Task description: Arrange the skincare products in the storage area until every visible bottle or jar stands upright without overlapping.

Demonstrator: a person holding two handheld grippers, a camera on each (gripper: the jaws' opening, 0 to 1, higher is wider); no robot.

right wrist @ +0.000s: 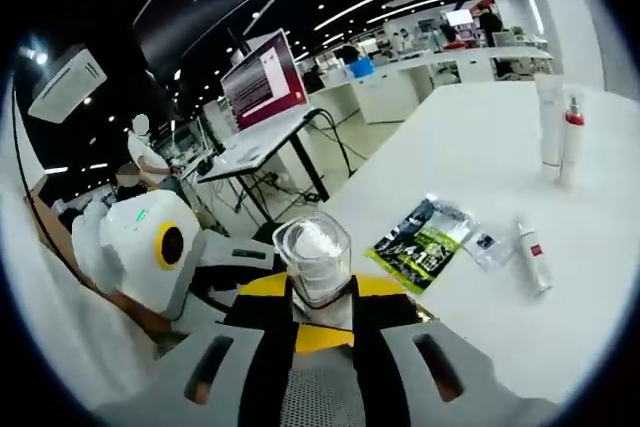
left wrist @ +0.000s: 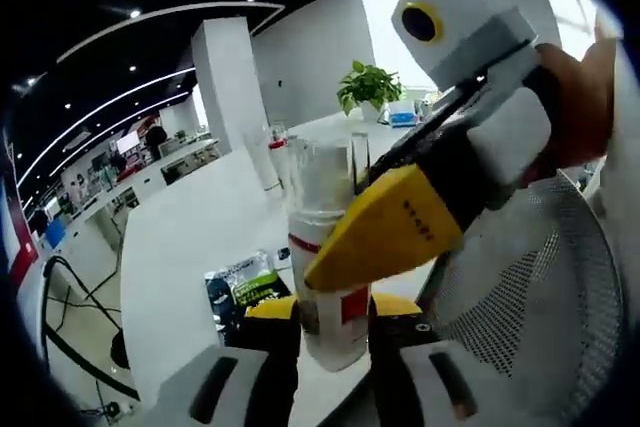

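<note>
Both grippers have hold of one white bottle with a clear cap and a red band: in the left gripper view the left gripper (left wrist: pixel 335 332) has its jaws closed narrowly on the bottle (left wrist: pixel 328 277) low on its body, while the right gripper (left wrist: pixel 385 227) reaches in from the right and presses its yellow-tipped jaws across the bottle's middle. In the right gripper view the right gripper (right wrist: pixel 320 322) looks straight down on the clear cap (right wrist: pixel 313 255), its jaws pinched against the sides just below the cap. The bottle appears lifted off the white table (right wrist: pixel 590 277), so it is not yet stood in place. On the table, two slim bottles (right wrist: pixel 560 132) stand upright close beside each other at the far right. A small white tube with a red mark (right wrist: pixel 533 255) lies flat on its side, and next to it a clear little packet (right wrist: pixel 490 247) and a green and black sachet (right wrist: pixel 420 237) also lie flat, the packet touching or just beside the sachet. My reading is that the job is partly done: two items stand, one is in hand waiting to be set down upright, and the lying tube remains to be raised.
</note>
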